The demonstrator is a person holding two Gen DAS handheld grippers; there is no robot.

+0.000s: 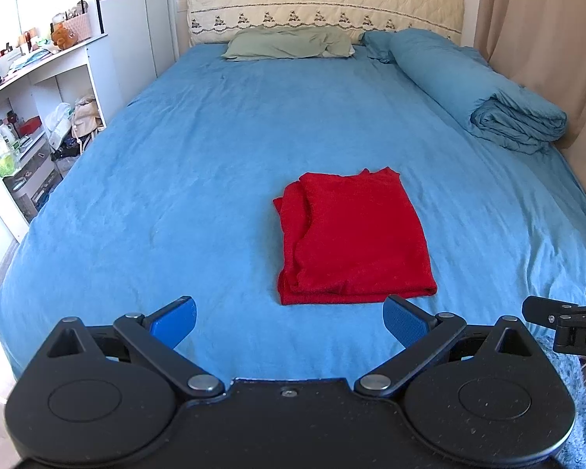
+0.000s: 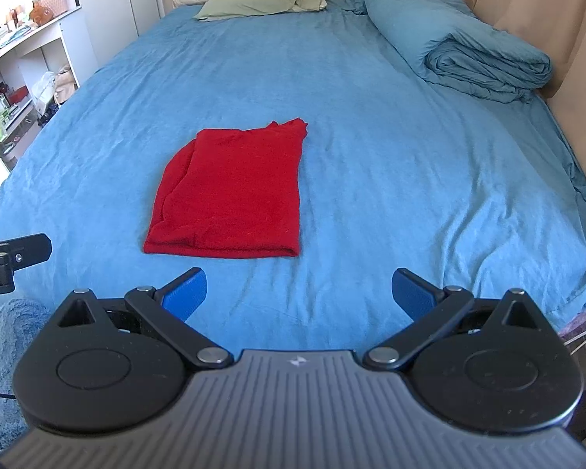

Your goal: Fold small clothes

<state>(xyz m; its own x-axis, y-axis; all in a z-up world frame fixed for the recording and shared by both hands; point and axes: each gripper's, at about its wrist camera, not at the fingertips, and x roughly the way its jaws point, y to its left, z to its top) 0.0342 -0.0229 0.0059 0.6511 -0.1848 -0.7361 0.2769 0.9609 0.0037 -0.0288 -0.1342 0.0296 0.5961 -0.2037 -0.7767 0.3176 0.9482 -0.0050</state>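
A red garment (image 1: 355,234) lies folded into a rough rectangle on the blue bed sheet (image 1: 215,148), its layered edges showing on the left side. In the right wrist view the same red garment (image 2: 234,191) sits left of centre. My left gripper (image 1: 289,322) is open, hovering over the bed's near edge just short of the garment, with nothing between its blue pads. My right gripper (image 2: 299,293) is also open and holds nothing, a little behind and to the right of the garment. Part of each gripper shows at the edge of the other's view.
A rolled blue duvet (image 1: 488,93) lies along the bed's right side by a beige curtain (image 1: 547,19). A green pillow (image 1: 289,45) rests at the headboard (image 1: 324,4). White shelves (image 1: 31,117) full of clutter stand left of the bed. A fluffy blue fabric (image 2: 8,351) hangs near the foot.
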